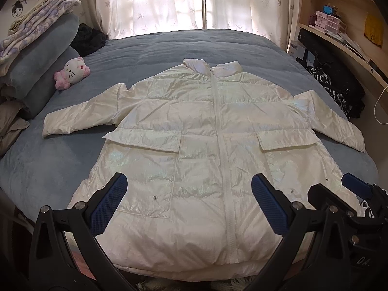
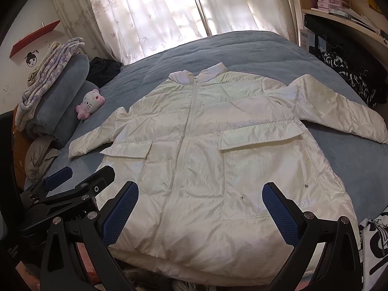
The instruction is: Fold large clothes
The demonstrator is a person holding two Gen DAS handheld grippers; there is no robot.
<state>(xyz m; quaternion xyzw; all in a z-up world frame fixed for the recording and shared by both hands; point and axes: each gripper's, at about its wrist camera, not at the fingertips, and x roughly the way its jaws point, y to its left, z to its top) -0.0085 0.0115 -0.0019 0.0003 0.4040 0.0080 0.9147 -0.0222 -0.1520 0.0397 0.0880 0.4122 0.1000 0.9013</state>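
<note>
A shiny white padded jacket (image 1: pixel 201 133) lies flat and face up on the blue bed (image 1: pixel 48 165), zipped, collar at the far end, both sleeves spread out to the sides. It also shows in the right wrist view (image 2: pixel 206 145). My left gripper (image 1: pixel 189 184) is open and empty, hovering above the jacket's hem. My right gripper (image 2: pixel 200 194) is open and empty above the hem too. The right gripper shows at the right edge of the left wrist view (image 1: pixel 349 191), and the left gripper at the lower left of the right wrist view (image 2: pixel 80 177).
A pink and white plush cat (image 1: pixel 72 71) lies by stacked pillows and folded bedding (image 1: pixel 36 55) at the left. Dark clothes (image 1: pixel 89 38) lie at the far left corner. Shelves (image 1: pixel 344 24) and black and white fabric (image 1: pixel 339 92) stand at the right. Curtains (image 1: pixel 184 2) hang behind.
</note>
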